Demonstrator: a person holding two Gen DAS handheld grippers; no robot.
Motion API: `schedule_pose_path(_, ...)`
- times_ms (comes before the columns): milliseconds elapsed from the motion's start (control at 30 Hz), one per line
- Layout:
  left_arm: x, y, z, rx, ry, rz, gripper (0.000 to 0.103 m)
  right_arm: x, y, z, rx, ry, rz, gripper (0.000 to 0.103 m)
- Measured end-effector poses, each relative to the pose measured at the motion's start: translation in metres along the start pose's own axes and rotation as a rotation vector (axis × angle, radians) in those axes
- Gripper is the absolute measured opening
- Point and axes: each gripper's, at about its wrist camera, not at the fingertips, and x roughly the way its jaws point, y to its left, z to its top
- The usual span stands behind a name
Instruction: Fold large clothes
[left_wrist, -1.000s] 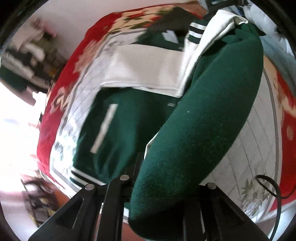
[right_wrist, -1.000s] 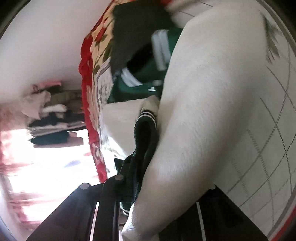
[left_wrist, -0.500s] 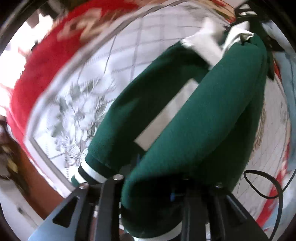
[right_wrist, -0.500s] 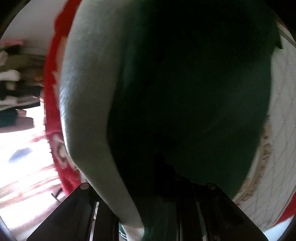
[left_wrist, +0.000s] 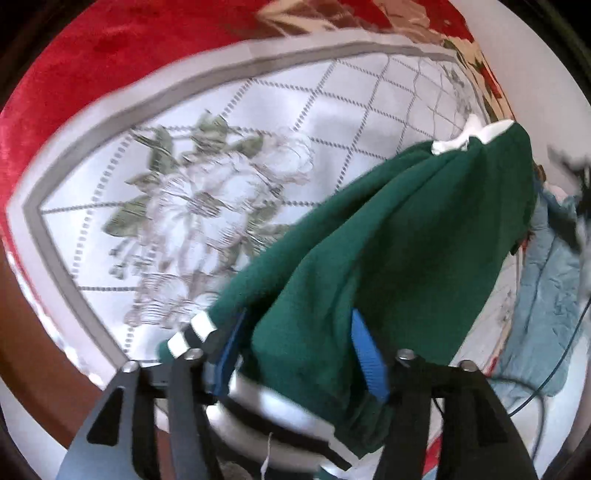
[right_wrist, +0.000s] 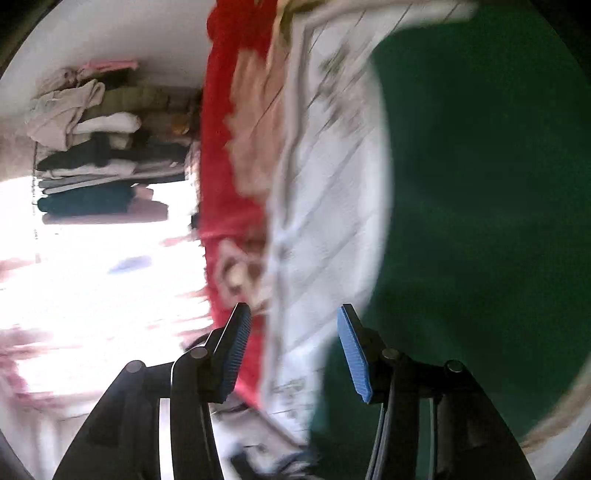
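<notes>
Slippage is our worry: the left gripper (left_wrist: 299, 354) has the green jacket (left_wrist: 388, 240) bunched between spread pads, barely pinching, over the bed quilt (left_wrist: 229, 155). Right gripper (right_wrist: 295, 350) gapes empty beside the jacket, so the fold could flop crooked.

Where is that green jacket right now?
In the left wrist view, the green jacket lies between the left gripper's open blue fingers, draped over the floral bedspread, with light-blue clothing to its right.
</notes>
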Motion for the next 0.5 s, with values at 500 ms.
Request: schedule_pose_path(500,-0.018,-0.029,0.027,0.054,-0.179,0.226,0.097,0.009,-0.236,0.037,0.119,-0.109,0.148,0.088)
